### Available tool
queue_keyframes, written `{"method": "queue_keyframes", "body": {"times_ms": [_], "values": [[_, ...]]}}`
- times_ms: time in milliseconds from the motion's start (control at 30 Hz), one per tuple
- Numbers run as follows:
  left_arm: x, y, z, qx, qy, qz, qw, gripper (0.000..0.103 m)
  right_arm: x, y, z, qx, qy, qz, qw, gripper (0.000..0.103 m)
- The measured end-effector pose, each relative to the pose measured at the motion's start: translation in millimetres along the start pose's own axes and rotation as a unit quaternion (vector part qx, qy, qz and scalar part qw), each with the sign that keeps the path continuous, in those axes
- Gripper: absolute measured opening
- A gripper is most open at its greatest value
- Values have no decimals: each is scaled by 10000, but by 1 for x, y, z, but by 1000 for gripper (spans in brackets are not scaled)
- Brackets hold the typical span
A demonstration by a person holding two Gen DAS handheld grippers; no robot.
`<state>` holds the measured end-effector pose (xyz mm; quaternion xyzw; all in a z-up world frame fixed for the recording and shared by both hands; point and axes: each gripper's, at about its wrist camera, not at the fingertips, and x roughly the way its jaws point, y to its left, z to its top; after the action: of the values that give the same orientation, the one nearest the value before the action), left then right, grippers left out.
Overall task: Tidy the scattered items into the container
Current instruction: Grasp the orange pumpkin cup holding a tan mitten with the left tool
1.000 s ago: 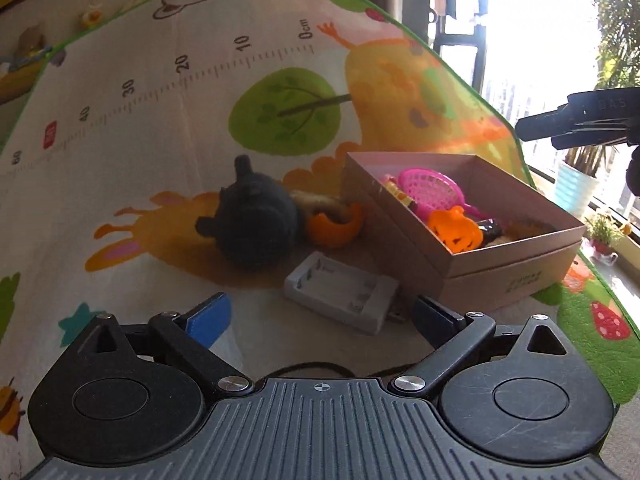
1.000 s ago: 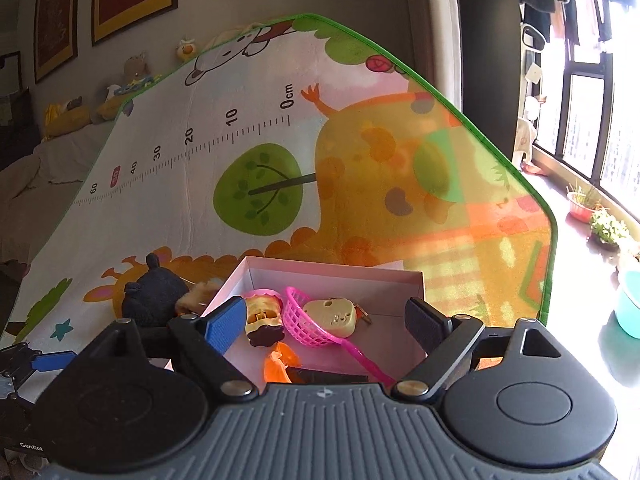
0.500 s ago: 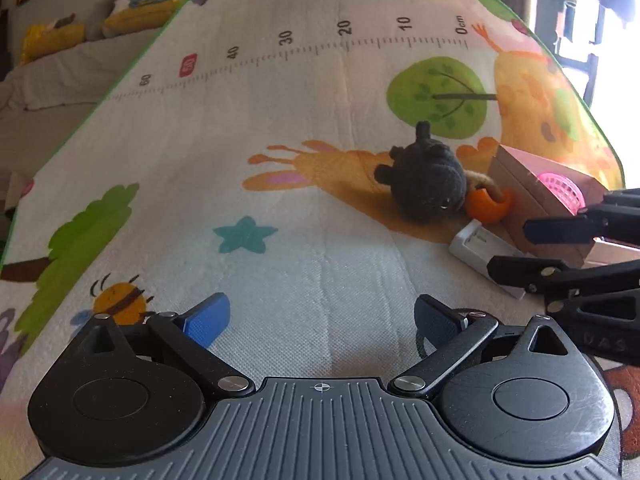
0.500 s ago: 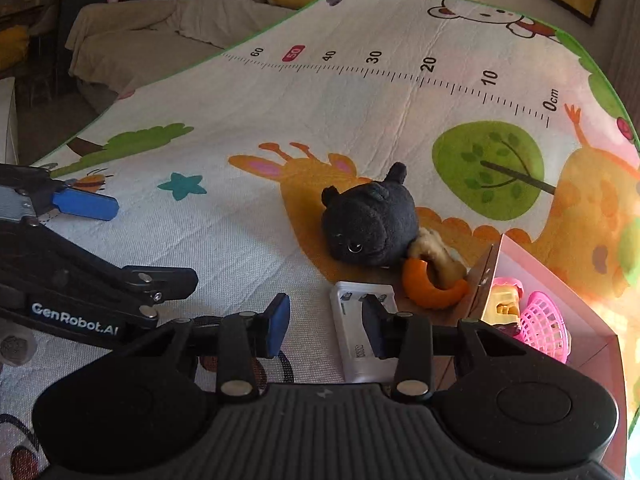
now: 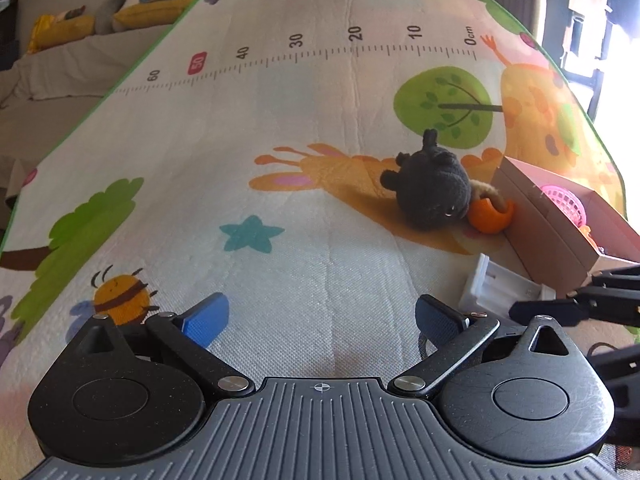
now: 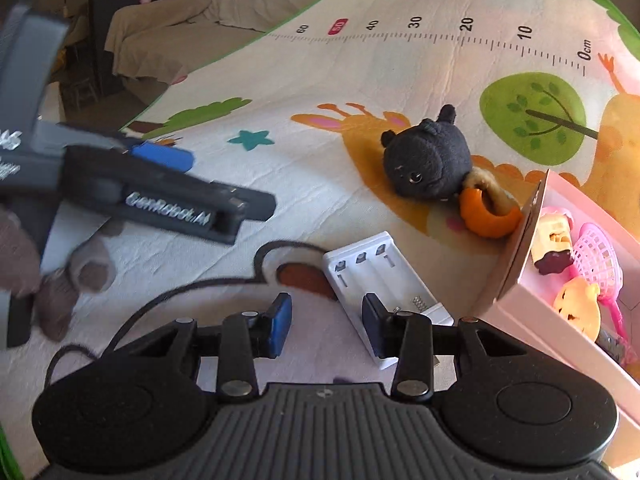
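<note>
Right wrist view, left to right: the left gripper (image 6: 256, 204) is seen spread wide over the play mat (image 6: 304, 184), nothing between its pads. The right gripper (image 6: 326, 322), recently narrowed, is held part-released above the white battery charger (image 6: 380, 284), apparently not gripping it. A black plush (image 6: 428, 160) and orange piece (image 6: 484, 220) are shown beside the pink box (image 6: 516, 256).

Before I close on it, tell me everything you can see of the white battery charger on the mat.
The white battery charger looks like glossy hard plastic: a flat rectangular tray lying face up on the play mat, slots empty, with metal contacts at the far end and a small spring near the close end. It sits skewed just beside the cardboard box, apart from the black plush and orange toy. The right claw sits over its near left edge, not gripping it.
</note>
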<state>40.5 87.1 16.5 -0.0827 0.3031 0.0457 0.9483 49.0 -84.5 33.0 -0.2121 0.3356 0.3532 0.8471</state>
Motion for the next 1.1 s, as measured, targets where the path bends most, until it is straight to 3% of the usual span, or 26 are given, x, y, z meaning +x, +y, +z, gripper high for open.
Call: {"method": "queue_keyframes", "body": {"times_ms": [133,233,367,467,567,633,700,767,967,1033,1100], "values": [[0,-5,1,182,34,-138,9997,102,-26,-3,-26,88,28,-62,9999,40],[1,-15,5,464,54,-538,9975,102,-42,-14,-46,421,-10,-323,9986,40],[0,-53,21,1379,-288,-981,9852,102,-57,-24,-70,776,-182,-605,9950,48],[8,-84,35,2010,-547,-1267,9698,100,-63,-26,-83,899,-363,-755,9924,60],[28,-115,43,2731,-615,-1216,9523,65,-66,-31,-91,1097,-508,-777,9896,64],[44,-129,44,3150,-679,-1060,9407,68,-68,-38,-93,1268,-565,-700,9878,66],[58,-138,42,3532,-748,-968,9275,80,-68,-42,-94,1368,-616,-588,9869,69],[70,-146,40,3917,-848,-895,9118,82,-67,-43,-94,1393,-638,-505,9869,72],[104,-164,24,4974,-1131,-710,8572,88,-65,-47,-95,1560,-709,-391,9844,76],[111,-166,24,5094,-1239,-775,8480,87,-64,-49,-95,1658,-739,-379,9827,76],[114,-169,26,5156,-1176,-867,8443,76,-64,-51,-96,1725,-754,-380,9814,77]]}}
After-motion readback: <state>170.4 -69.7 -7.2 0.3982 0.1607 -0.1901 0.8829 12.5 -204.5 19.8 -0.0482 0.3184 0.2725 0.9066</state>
